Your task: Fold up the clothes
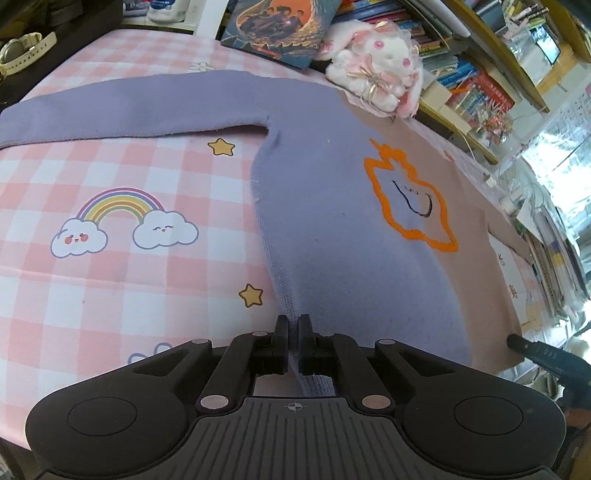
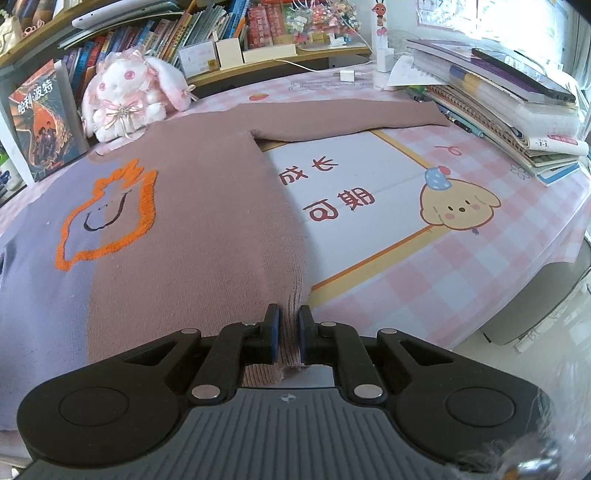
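A two-tone sweater (image 1: pixel 332 192), lilac on one half and dusty pink on the other (image 2: pixel 192 236), lies flat on the table with an orange outlined figure on its chest. Its lilac sleeve (image 1: pixel 122 110) stretches left and its pink sleeve (image 2: pixel 347 118) stretches right. My left gripper (image 1: pixel 293 325) is shut on the lilac hem corner. My right gripper (image 2: pixel 288 317) is shut on the pink ribbed hem corner. The right gripper's finger also shows at the right edge of the left wrist view (image 1: pixel 532 349).
A pink checked tablecloth (image 1: pixel 110 288) covers the table. A white plush rabbit (image 2: pixel 129 96) and a book (image 2: pixel 40 122) stand behind the sweater's collar. A stack of notebooks (image 2: pixel 509 107) lies at the far right. Bookshelves (image 2: pixel 207 29) line the back.
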### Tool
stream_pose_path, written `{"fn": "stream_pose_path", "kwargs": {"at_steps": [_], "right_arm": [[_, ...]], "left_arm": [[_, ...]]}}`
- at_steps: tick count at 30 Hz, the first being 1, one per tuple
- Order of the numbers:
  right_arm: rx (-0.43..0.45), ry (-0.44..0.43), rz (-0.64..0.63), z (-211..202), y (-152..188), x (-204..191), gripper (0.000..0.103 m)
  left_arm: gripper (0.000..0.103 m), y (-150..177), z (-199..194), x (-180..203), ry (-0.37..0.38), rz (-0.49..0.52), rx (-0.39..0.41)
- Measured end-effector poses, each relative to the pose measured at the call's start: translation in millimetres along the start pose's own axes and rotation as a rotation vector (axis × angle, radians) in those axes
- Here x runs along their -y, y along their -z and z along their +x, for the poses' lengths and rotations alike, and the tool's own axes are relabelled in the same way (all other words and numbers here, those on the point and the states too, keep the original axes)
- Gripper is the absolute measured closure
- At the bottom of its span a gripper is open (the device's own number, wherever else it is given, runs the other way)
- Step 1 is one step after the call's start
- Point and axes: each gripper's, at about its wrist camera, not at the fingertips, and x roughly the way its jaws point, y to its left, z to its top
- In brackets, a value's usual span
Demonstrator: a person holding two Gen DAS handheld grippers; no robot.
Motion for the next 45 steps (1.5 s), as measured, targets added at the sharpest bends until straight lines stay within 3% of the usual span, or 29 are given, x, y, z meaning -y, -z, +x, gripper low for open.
{"fn": "stream_pose_path", "kwargs": {"at_steps": [3, 6, 8, 12, 14, 17, 20, 23, 27, 45], "right_arm": [[0.000, 0.015, -0.015, -0.3, 0.3, -3.9, 0.093], [0.009, 0.037, -0.034, -4.4, -0.2, -8.3, 0.086], [0.028, 0.052, -0.042, -10.5, -1.0, -11.1, 0.068], [0.089, 0.056, -0.055, -32.3, -4.8, -24.1, 0.044], [0.111, 0.065, -0.053, -41.3, -5.3, -33.1, 0.022], [0.127, 0.058, -0.066, -52.0, -0.8, -48.0, 0.011], [0.140, 0.049, -0.102, -59.4, 8.0, -61.9, 0.005], [0.139, 0.022, -0.154, -60.2, 14.7, -72.7, 0.003], [0.143, 0.002, -0.228, -58.7, 17.6, -78.7, 0.002], [0.097, -0.086, -0.303, -61.8, 31.5, -49.0, 0.000]], "left_arm": [[0.092, 0.2, -0.5, 2.0, -0.022, 0.016, 0.004], [0.087, 0.9, -6.5, 11.8, -0.062, 0.084, 0.035], [0.078, 1.5, -13.4, 19.0, -0.095, 0.133, 0.080], [0.038, 2.9, -27.0, 32.8, -0.133, 0.203, 0.164], [0.027, 3.8, -31.1, 38.3, -0.135, 0.224, 0.189], [0.022, 5.2, -30.8, 44.5, -0.129, 0.234, 0.190], [0.022, 7.1, -29.7, 49.7, -0.133, 0.240, 0.184], [0.014, 8.3, -30.9, 53.2, -0.154, 0.225, 0.207], [0.012, 13.3, -31.5, 60.2, -0.188, 0.214, 0.219], [0.009, 71.6, -49.2, 87.4, -0.303, 0.163, 0.216]]}}
